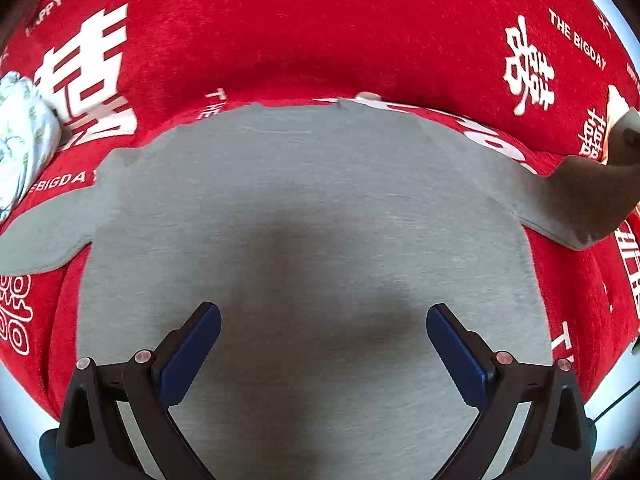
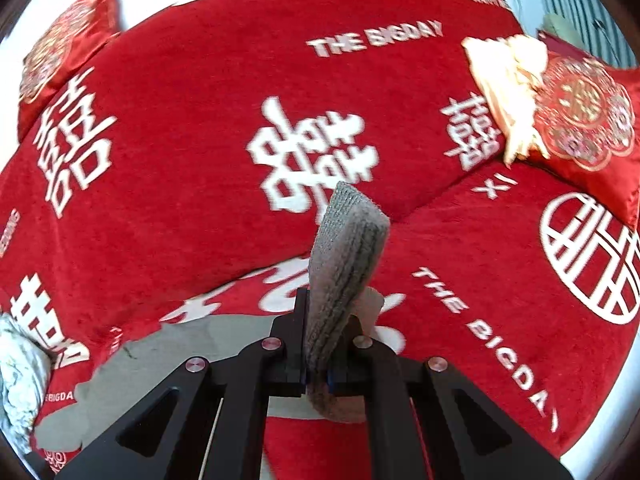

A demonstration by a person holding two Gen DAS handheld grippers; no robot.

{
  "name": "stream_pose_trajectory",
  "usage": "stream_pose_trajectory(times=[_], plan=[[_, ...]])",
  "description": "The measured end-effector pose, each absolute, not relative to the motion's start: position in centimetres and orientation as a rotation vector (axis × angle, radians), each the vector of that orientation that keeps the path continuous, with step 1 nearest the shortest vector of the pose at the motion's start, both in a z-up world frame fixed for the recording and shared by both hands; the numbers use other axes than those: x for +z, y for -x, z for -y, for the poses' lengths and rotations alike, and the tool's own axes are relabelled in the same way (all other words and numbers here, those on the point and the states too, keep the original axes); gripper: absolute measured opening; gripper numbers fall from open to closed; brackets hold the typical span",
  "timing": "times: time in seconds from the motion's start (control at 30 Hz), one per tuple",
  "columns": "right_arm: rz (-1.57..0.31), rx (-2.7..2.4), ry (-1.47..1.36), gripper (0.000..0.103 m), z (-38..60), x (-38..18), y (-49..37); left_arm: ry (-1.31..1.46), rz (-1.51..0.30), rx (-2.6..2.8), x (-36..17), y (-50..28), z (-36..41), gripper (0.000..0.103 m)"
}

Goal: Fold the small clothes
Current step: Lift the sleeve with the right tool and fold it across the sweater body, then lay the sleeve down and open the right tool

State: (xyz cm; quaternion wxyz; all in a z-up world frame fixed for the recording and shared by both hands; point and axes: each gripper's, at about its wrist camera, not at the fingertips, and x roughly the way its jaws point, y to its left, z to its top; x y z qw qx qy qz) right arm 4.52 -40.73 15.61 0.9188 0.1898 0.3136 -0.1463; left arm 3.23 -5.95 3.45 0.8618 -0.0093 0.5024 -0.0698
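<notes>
Grey shirt (image 1: 304, 200): soft matt knit cloth, ribbed at cuff (image 2: 344, 264). Red blanket (image 1: 280, 40): plush, fuzzy pile. Gripper fingers (image 1: 188, 360): matt black plastic, blue pads, shiny metal pins.

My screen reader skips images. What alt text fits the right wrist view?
The right gripper is shut on a grey sleeve cuff that stands up from its fingers, above a red blanket with white lettering. A cream garment lies beside a red cushion.

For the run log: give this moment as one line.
right tool: shut on sleeve cuff, lifted | left tool: open over grey shirt | shirt: flat on red blanket, unfolded
</notes>
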Motion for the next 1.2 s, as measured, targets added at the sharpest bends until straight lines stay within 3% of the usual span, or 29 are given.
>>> stream_pose_trajectory(times=[0.57,1.13,1.2], plan=[[-0.689,-0.064,-0.300,0.006,20.2,14.8,-11.7,0.164,-1.033,-0.058,3.5,-3.3,-4.6,0.103],[-0.906,0.100,-0.103,0.007,5.4,3.9,-15.8,0.309,-1.093,0.024,0.0,-3.5,-12.1,0.103],[-0.934,0.170,-0.092,0.014,4.3,3.2,-15.8,0.322,-1.093,0.027,-0.1,-3.5,-12.4,0.103]])
